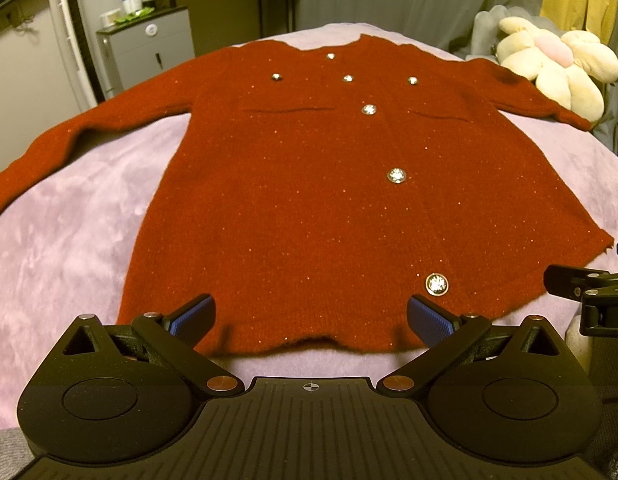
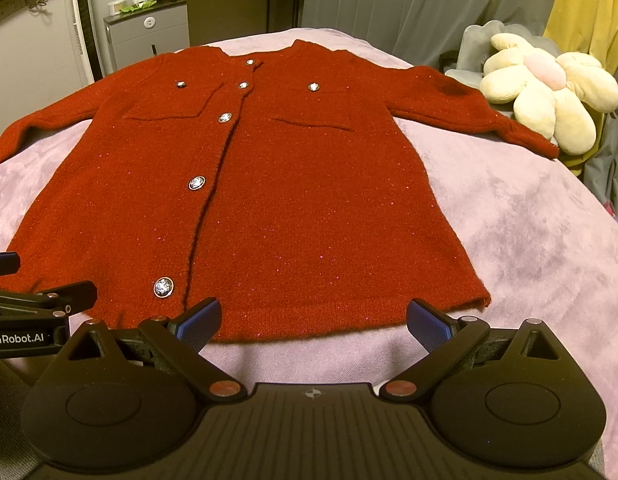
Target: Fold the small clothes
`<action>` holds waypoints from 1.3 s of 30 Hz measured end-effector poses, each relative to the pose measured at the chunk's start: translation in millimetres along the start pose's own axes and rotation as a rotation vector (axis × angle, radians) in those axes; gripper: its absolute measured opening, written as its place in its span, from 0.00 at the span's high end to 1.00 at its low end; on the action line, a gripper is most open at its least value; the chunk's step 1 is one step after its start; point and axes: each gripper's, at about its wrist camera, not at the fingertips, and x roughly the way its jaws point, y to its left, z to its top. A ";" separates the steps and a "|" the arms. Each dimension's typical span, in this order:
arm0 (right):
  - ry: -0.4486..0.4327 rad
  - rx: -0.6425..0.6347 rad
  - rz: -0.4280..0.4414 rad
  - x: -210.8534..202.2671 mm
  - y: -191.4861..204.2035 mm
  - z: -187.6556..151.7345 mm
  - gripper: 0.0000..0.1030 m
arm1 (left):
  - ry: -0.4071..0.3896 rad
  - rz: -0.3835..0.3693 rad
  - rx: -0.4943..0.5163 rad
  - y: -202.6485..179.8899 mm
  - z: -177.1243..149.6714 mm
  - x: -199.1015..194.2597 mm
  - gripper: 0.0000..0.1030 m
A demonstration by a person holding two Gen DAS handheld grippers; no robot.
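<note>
Red knit cardigan (image 1: 309, 184) lies flat, front up, buttoned, on a lilac plush blanket (image 1: 69, 232) covering the bed. Hem faces the near edge, neckline at the far side. Both sleeves are spread outward, left and right. Silver buttons (image 1: 396, 175) run down the placket; two chest pockets carry one button each.

Left gripper (image 1: 311, 320): jaws wide apart, blue pads (image 1: 195, 314) hovering at the near hem. The pads frame the hem's middle section; whether they touch the knit cannot be told. Nothing is held between them. Lowest button (image 1: 436, 284) sits just beyond the right-hand pad.

Right gripper (image 2: 313, 320): jaws likewise wide apart, nothing between them. It sits at the near hem toward the cardigan's (image 2: 269, 184) right half, with the hem's right corner (image 2: 483, 300) just beyond its right-hand pad (image 2: 427, 322). Contact with the fabric cannot be told.

The two grippers are side by side; each shows at the edge of the other's view.

Flower-shaped cream plush cushion (image 2: 549, 92) rests at the far right, beside the right sleeve's cuff. Grey cabinet (image 2: 149, 32) stands beyond the bed, far left.
</note>
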 end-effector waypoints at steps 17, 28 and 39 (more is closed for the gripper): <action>0.001 -0.001 0.002 0.1 0.2 0.7 0.04 | 0.003 0.002 -0.002 -2.5 -3.7 0.9 0.00; -0.008 -0.008 0.012 -1.4 1.7 0.5 0.04 | 0.001 0.001 -0.006 -3.7 -2.5 -2.4 0.00; -0.048 0.007 0.050 -10.3 -2.1 1.1 0.04 | -0.003 0.012 -0.004 -5.4 0.1 -7.2 0.00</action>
